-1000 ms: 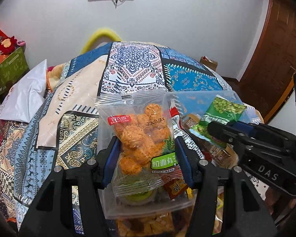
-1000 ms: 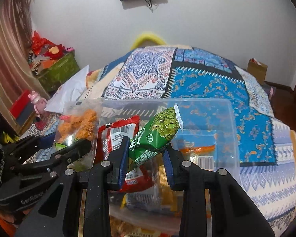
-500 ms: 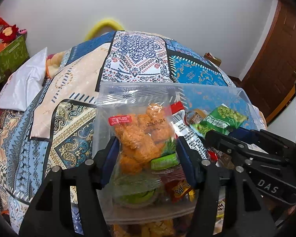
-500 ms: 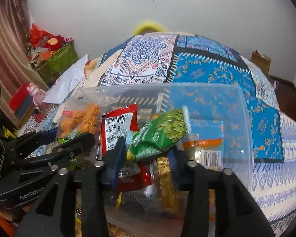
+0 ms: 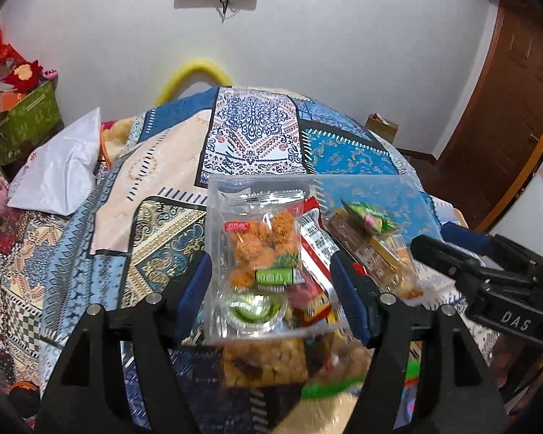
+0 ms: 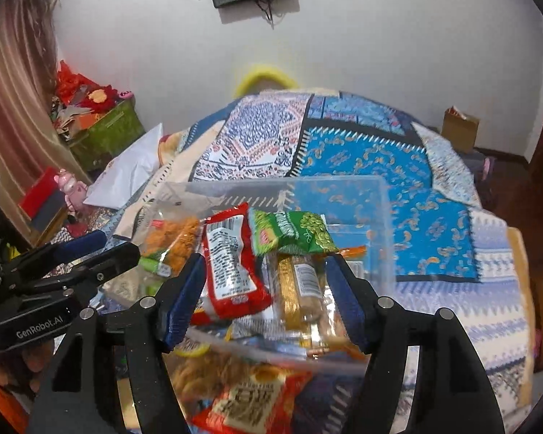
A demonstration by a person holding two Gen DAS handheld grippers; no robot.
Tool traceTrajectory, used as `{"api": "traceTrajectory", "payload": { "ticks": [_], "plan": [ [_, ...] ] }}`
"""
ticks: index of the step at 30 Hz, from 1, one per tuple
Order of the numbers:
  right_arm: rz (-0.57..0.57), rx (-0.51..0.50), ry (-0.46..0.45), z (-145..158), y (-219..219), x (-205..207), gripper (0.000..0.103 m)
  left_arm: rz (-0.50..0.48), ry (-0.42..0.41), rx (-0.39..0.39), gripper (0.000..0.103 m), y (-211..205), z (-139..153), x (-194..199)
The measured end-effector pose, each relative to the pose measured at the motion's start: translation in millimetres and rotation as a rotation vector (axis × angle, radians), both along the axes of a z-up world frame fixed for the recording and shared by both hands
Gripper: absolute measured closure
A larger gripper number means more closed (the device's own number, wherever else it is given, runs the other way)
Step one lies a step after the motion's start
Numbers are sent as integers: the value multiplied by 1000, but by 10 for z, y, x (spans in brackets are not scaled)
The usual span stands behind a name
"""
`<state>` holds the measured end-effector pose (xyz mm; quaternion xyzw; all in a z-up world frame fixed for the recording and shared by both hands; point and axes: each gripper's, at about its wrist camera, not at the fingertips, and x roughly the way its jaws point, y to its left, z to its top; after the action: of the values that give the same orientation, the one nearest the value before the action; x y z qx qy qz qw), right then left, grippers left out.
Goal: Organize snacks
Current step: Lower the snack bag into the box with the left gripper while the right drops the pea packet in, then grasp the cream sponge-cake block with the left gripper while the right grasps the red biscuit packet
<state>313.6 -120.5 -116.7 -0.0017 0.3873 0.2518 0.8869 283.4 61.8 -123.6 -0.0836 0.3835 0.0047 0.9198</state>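
A clear plastic bin sits on the patchwork bedspread and holds several snack packs. A clear bag of orange puffed balls lies in its left part. A green pea pack lies on top of the other packs, beside a red pack. My left gripper is open and empty, its jaws wide either side of the orange bag. My right gripper is open and empty, just in front of the bin.
Loose snack packs lie on the bed in front of the bin. A white bag lies at the left. A green box stands by the wall. A wooden door is at the right.
Both grippers opened and drew back. The orange ball bag and the green pea pack dropped out of the jaws and now lie in the bin.
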Motion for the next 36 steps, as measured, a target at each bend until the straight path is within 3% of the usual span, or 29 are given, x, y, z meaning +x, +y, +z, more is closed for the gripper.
{"api": "traceTrajectory", "payload": {
  "ticks": [3, 10, 18, 29, 32, 36],
  "plan": [
    [-6, -18, -34, 74, -60, -141, 32, -10, 4, 10, 34, -11, 22, -163],
    [-4, -57, -46, 16, -168, -436, 31, -37, 53, 14, 34, -50, -133, -543],
    [14, -73, 49, -335, -186, -607, 31, -81, 138, 6, 34, -187, -462, -800],
    [74, -91, 208, -834, 13, -480, 31, -147, 197, 0, 34, -405, -737, -826],
    [81, -97, 232, -925, 52, -478, 27, -157, 191, 0, 32, -443, -770, -827],
    [81, -94, 207, -912, 38, -528, 31, -162, 208, -34, 31, -470, -806, -805]
  ]
}}
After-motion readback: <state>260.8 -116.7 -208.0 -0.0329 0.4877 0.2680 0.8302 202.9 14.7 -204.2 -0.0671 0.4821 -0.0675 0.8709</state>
